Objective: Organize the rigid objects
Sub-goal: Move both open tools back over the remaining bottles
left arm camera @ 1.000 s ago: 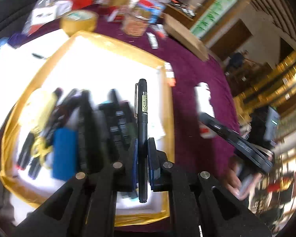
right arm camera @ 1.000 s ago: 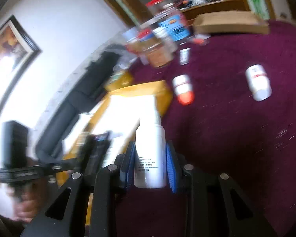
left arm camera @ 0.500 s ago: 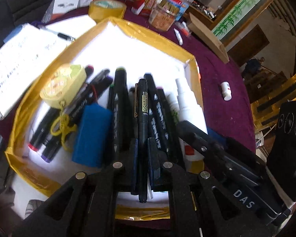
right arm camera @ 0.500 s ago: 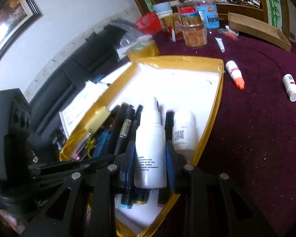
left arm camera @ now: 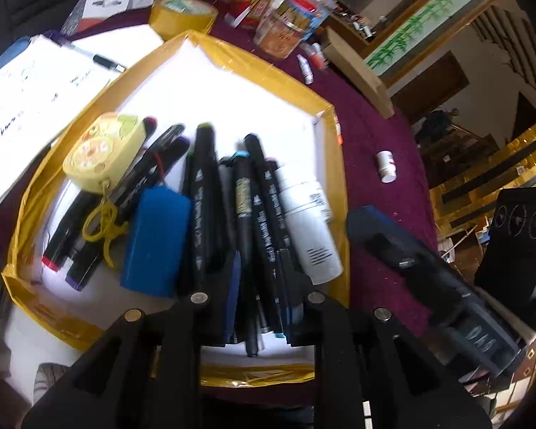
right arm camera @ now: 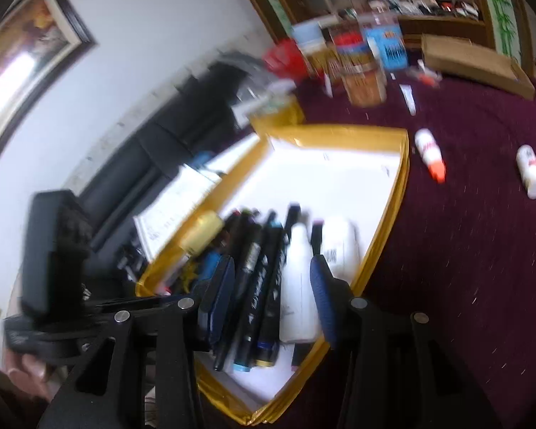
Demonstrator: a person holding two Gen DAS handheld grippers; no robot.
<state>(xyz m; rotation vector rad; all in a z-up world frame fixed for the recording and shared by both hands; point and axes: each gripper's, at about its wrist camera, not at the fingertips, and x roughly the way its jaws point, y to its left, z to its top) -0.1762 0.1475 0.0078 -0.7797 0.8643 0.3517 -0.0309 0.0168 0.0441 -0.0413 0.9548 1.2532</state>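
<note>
Left wrist view, lower centre: your left gripper (left arm camera: 259,279) has just been opening, and the black pen (left arm camera: 244,236) lies loose between its parted jaws among the markers (left arm camera: 202,207) in the gold-edged tray (left arm camera: 334,193). Right wrist view, lower centre: your right gripper (right arm camera: 271,296) has also just been opening, its pads clear of the white spray bottle (right arm camera: 298,286), which rests in the tray's right side beside a white jar (right arm camera: 341,246).

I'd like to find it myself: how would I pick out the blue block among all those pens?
Find the gold-rimmed white tray on the purple tablecloth. At its near end lies a row of black markers. The blue block lies left of them: the only solid blue, boxy thing there.
</note>
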